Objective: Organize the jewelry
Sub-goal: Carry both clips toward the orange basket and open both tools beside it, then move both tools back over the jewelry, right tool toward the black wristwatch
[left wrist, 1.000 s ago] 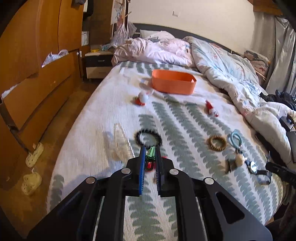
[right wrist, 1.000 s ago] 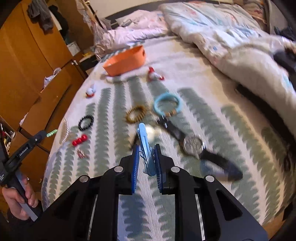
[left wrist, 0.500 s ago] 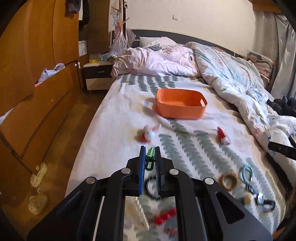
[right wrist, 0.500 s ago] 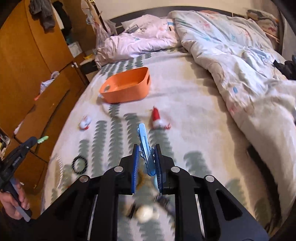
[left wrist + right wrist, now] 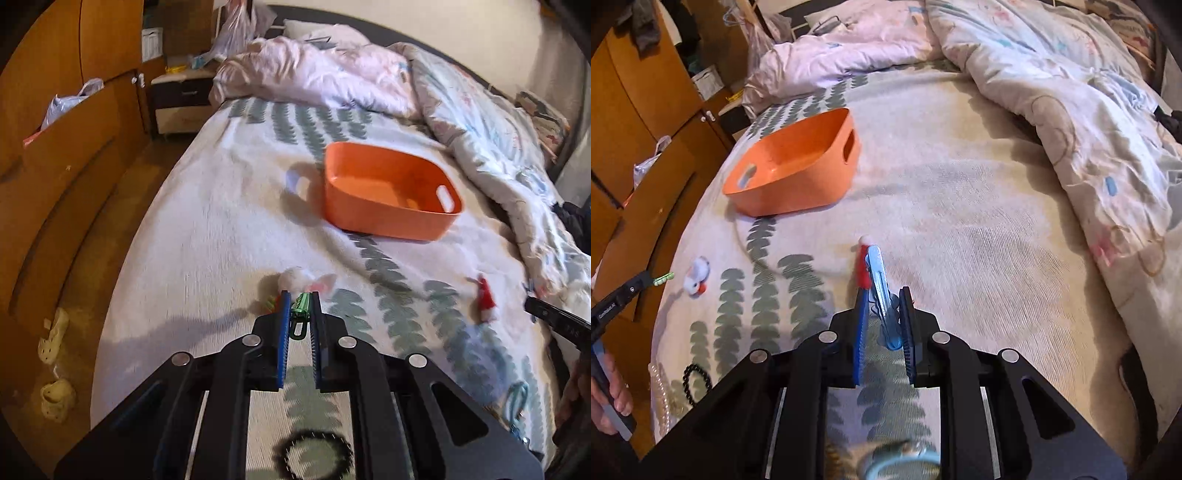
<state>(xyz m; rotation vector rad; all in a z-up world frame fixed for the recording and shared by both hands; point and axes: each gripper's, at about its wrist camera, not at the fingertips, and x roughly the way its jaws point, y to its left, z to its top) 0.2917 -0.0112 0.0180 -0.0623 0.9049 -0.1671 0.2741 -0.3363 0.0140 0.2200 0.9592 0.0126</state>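
Note:
My left gripper (image 5: 300, 297) is shut on a small green hair clip (image 5: 300, 309), held above the bedspread short of the orange basket (image 5: 388, 194). My right gripper (image 5: 883, 293) is shut on a long light-blue hair clip (image 5: 879, 284) that sticks out past its tips, to the right of the same orange basket (image 5: 798, 166). The basket looks empty. A white and red plush clip (image 5: 303, 280) lies just beyond the left tips. A red Santa-like clip (image 5: 487, 301) lies to the right, and a black bead bracelet (image 5: 314, 454) lies under the left gripper.
A rumpled duvet (image 5: 498, 147) fills the bed's right side and a pink blanket (image 5: 306, 74) its head. Wooden wardrobe (image 5: 55, 147) and nightstand (image 5: 181, 99) stand left, slippers (image 5: 55, 369) on the floor. A pearl strand (image 5: 661, 391) and black bracelet (image 5: 696, 380) lie near the left edge.
Both grippers have travelled up the bed toward the orange basket, each keeping its clip. The watch, bracelets and red beads have slid out of view beneath them.

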